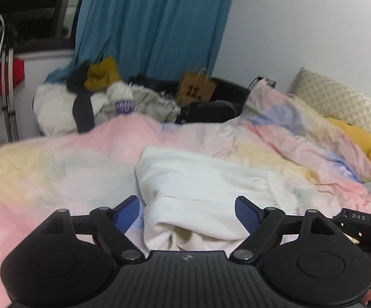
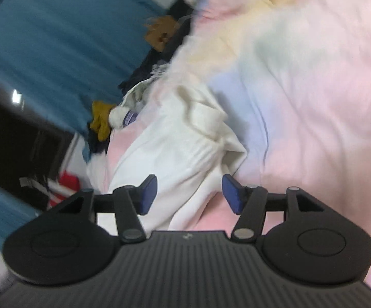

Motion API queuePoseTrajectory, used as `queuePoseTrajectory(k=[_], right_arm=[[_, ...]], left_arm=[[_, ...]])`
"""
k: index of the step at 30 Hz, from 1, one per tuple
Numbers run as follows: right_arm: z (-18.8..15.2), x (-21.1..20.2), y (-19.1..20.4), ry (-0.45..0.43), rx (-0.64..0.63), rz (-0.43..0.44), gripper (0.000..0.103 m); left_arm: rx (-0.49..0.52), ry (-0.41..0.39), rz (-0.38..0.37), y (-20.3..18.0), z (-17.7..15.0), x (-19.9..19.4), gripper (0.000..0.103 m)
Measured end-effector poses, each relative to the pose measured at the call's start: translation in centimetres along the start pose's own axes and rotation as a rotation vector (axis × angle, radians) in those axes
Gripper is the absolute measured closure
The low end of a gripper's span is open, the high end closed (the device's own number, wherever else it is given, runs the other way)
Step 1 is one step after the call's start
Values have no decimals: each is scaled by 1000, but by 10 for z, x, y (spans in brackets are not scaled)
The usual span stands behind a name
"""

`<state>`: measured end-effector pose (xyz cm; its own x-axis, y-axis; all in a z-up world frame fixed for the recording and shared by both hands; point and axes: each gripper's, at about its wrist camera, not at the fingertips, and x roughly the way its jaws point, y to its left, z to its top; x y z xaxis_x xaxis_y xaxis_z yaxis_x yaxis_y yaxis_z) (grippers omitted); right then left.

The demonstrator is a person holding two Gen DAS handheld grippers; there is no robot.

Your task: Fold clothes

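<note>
White garment [image 1: 198, 179] lies bunched on pastel quilt [image 1: 57, 169] of bed, near middle, elastic waistband toward right. Left tongs [image 1: 187, 214] spread wide, blue pads [image 1: 126, 214] either side of garment's near fold, not pressing it. Right tongs [image 2: 189, 192] also spread, nothing pinched, garment's [image 2: 175, 148] near edge between pads without contact. Far side: heap of clothes [image 1: 103, 95], brown paper bag [image 1: 195, 87], blue curtain [image 1: 154, 20]. Far right: cream pillow [image 1: 339, 100], yellow plush toy [image 1: 360, 141]. Right view blurred.
</note>
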<state>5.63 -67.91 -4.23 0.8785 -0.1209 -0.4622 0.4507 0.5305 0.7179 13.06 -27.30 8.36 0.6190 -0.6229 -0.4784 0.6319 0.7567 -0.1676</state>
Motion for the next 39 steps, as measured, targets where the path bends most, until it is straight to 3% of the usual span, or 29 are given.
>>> queuePoseTrajectory(k=[5, 7, 8, 9, 14, 16, 18, 19, 25, 27, 39], right_arm=[[-22, -76, 58, -85, -294, -14, 44], [-33, -101, 78, -133, -377, -21, 43], [-39, -113, 86, -145, -406, -16, 43], [-45, -124, 93, -153, -434, -8, 42], [-74, -149, 109, -181, -524, -21, 40], [-87, -151, 116, -193, -576, -24, 33], [-97, -149, 119, -207, -604, -30, 29], [-102, -148, 120, -213, -616, -33, 19], [-124, -135, 122, -218, -678, -114, 16], [-127, -130, 119, -209, -672, -127, 8], [-130, -118, 106, -205, -633, -167, 8]], left_arm=[[30, -55, 17, -22, -5, -86, 18], [37, -67, 21, -28, -10, -119, 12], [38, -72, 21, -31, -13, -134, 2], [37, -79, 20, -32, -16, -147, 0], [59, -88, 49, -39, -40, -194, 0], [69, -101, 62, -40, -51, -205, 0], [72, -114, 70, -38, -59, -212, 0], [70, -117, 74, -35, -62, -214, 0], [106, -100, 127, -27, -72, -213, 0], [123, -107, 144, -25, -75, -211, 0], [75, -90, 159, -13, -80, -189, 0]])
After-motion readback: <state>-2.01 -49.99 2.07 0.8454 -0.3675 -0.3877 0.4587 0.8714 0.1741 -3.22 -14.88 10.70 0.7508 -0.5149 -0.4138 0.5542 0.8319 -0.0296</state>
